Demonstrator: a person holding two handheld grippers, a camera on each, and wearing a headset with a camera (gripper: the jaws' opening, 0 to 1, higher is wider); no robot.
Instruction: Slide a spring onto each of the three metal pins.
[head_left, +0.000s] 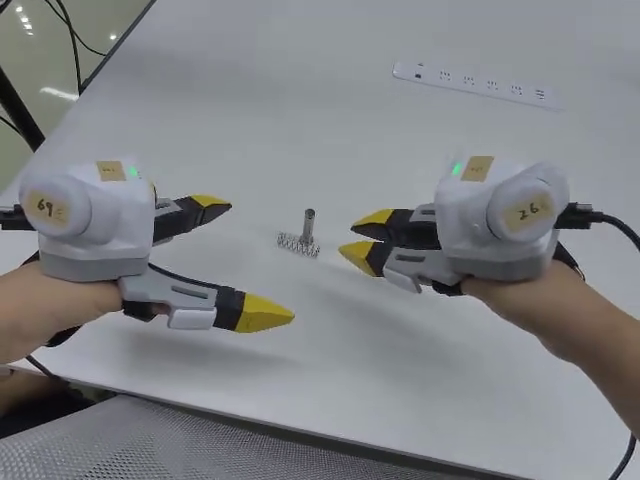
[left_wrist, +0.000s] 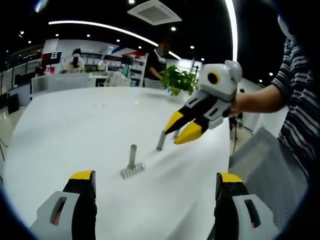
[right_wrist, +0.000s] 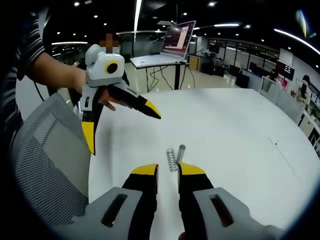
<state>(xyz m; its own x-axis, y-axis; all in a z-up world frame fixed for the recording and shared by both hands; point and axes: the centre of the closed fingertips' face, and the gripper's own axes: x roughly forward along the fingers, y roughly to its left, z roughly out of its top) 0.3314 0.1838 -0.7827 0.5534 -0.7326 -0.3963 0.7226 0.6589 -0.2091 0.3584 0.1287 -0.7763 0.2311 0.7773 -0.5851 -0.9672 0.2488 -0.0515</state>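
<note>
The left tongs (head_left: 238, 260) are spread wide and grasp nothing; one yellow tip is high, the other is low and nearer to the person. The right tongs (head_left: 363, 237) are also released, but with only a narrow gap between the tips, and nothing is in it. Both point toward the middle of the white table (head_left: 300, 120). There a metal pin (head_left: 309, 224) stands upright between the two tongs, and neither touches it. A spring (head_left: 298, 243) lies on its side at the foot of this pin, just beside it, not on it. In the left gripper view a second pin (left_wrist: 160, 141) stands near the tips of the right tongs. A power strip (head_left: 470, 83) lies at the far side of the table.
</note>
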